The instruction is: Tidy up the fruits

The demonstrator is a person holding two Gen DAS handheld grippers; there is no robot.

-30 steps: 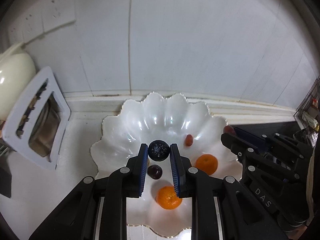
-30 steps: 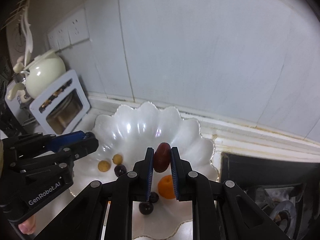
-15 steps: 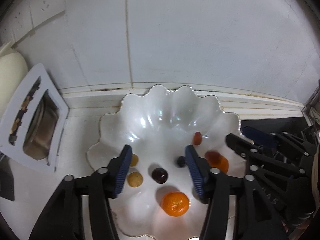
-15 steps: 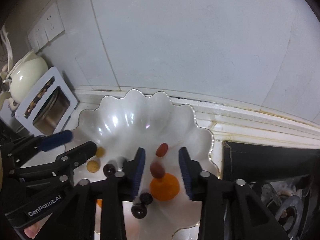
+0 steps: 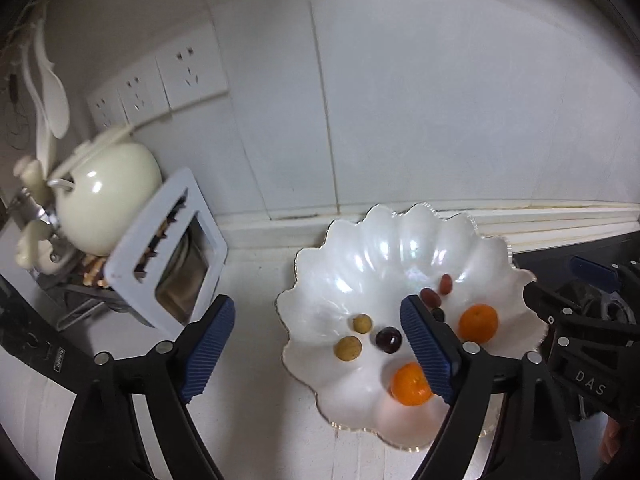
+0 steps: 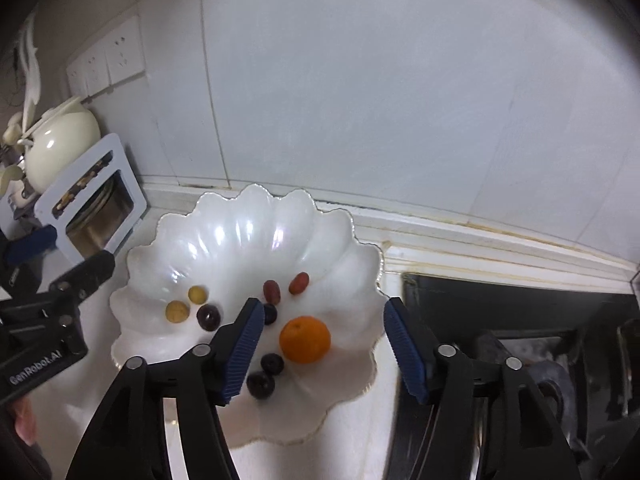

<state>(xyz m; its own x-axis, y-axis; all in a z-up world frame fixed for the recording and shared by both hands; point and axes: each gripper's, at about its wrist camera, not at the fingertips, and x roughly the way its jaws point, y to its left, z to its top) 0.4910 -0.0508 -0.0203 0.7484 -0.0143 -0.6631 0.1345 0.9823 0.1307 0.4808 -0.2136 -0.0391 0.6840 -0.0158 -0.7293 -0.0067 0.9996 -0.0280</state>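
A white scalloped bowl (image 5: 380,256) (image 6: 248,232) stands on the counter against the wall. Inside lie two oranges (image 5: 478,323) (image 5: 412,384), two yellow fruits (image 6: 177,312), two red dates (image 6: 271,291) (image 6: 299,283), a dark cherry (image 5: 388,339) and blueberries (image 6: 270,313). My left gripper (image 5: 316,344) hovers over the bowl's left rim. Its jaws are opening and grip nothing. My right gripper (image 6: 324,352) hangs above the bowl's right half, jaws opening and empty, with one orange (image 6: 305,339) lying in the bowl below the gap.
A cream teapot (image 5: 104,196) and a white slotted rack (image 5: 168,248) stand at the left, under wall sockets (image 5: 160,84). A black stove top (image 6: 520,320) borders the bowl on the right. The tiled wall is close behind.
Both grippers opened. The left let go of a blueberry and the right a red date; both now lie in the bowl. Both grippers drew back, the left swinging leftward.
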